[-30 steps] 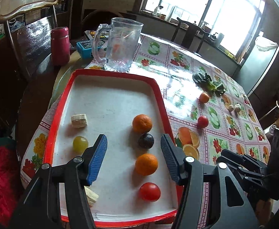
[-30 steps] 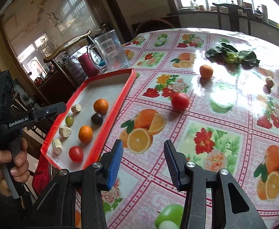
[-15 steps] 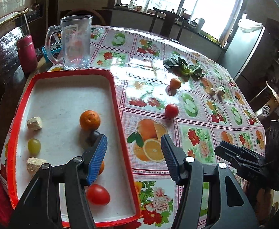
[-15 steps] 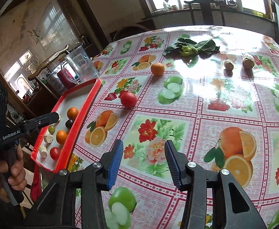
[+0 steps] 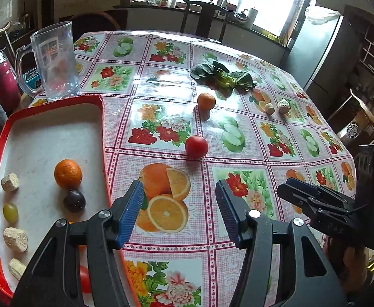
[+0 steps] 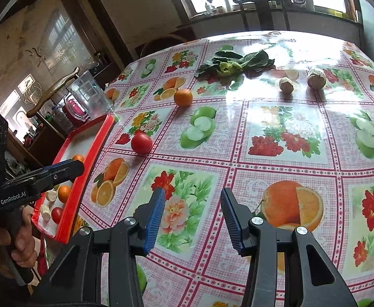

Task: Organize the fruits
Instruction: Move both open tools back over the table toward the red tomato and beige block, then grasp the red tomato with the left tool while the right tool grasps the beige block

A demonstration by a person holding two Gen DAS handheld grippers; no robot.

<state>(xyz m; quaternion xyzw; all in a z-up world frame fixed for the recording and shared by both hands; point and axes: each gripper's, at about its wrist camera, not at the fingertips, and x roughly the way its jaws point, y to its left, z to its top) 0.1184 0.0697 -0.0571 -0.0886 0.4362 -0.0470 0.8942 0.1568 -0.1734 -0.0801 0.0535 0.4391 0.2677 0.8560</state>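
Note:
A red-rimmed white tray [image 5: 98, 128] at the table's left holds an orange [image 5: 68, 174], a dark plum [image 5: 74, 200], a green grape [image 5: 10, 212] and several pale chunks. A red tomato [image 5: 196, 146] and an orange [image 5: 206, 101] lie loose on the fruit-print tablecloth; both also show in the right wrist view, the tomato [image 6: 141, 142] and the orange [image 6: 183, 97]. My left gripper [image 5: 179, 204] is open and empty, above the cloth just right of the tray's rim. My right gripper [image 6: 192, 212] is open and empty over the cloth nearer the front.
A glass jug [image 5: 56, 64] and a maroon flask [image 5: 5, 87] stand behind the tray. Leafy greens [image 5: 222, 76] and two brown lumps [image 5: 276, 107] lie farther back. Chairs stand round the table; a fridge is at the right.
Both grippers have swung right, away from the tray and toward the loose tomato and orange. Both stay open and empty.

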